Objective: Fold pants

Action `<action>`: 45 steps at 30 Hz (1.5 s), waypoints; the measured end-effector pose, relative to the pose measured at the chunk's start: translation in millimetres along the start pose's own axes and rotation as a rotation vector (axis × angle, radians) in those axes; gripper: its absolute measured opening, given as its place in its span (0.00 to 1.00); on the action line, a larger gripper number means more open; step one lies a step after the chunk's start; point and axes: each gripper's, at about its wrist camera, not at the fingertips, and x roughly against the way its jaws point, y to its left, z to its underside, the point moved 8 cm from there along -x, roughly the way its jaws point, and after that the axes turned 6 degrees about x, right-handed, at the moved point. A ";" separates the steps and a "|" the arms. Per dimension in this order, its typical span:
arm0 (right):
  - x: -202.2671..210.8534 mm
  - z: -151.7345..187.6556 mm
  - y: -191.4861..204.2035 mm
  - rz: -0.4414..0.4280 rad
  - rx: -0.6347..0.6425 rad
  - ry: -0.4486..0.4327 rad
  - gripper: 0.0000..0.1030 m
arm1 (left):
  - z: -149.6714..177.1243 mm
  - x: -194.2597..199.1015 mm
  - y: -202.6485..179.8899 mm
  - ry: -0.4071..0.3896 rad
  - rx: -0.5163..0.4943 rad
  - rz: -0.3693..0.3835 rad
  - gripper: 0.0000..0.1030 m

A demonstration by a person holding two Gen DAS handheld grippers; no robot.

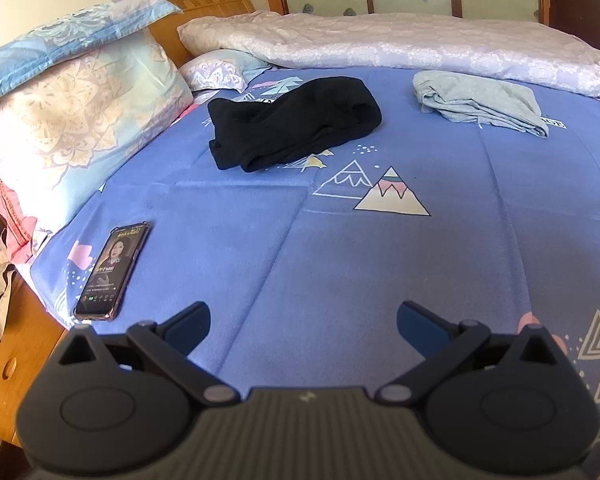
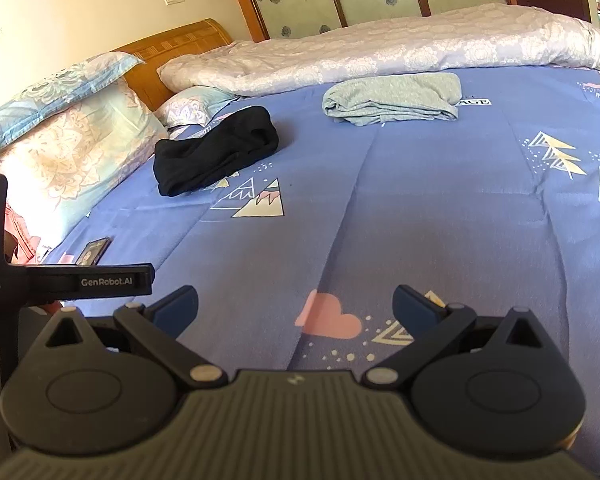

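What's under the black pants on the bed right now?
The black pants lie bunched directly on the blue printed sheet; printed shapes peek out at their edges. Whatever is beneath the bundle's middle is covered.

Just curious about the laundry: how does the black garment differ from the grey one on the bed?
The black garment is dark and lies in a loose, rumpled heap; the grey garment is pale and lies flatter, roughly folded. The black one sits nearer the pillows, the grey one nearer the quilt. Both rest untouched on the blue sheet.
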 end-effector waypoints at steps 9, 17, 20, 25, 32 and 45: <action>0.1 0.1 -1.2 0.002 -0.009 0.005 1.00 | -0.1 0.0 -0.3 0.000 0.000 0.003 1.00; 1.8 -0.9 -3.2 0.004 -0.013 -0.005 1.00 | -0.1 0.3 -0.5 0.001 -0.002 0.000 1.00; 2.3 -1.6 -4.7 0.007 -0.017 -0.008 1.00 | 0.0 0.0 -0.7 0.001 -0.005 0.001 1.00; 2.9 -2.5 -5.6 0.010 -0.023 -0.011 1.00 | -0.2 -0.3 -0.2 0.001 -0.002 -0.002 1.00; 3.5 -1.2 -7.1 0.008 -0.029 -0.007 1.00 | -0.5 0.4 0.0 0.000 0.002 -0.008 1.00; 2.7 0.2 -7.7 0.008 -0.031 -0.001 1.00 | 0.4 -1.3 0.6 0.007 0.005 -0.007 1.00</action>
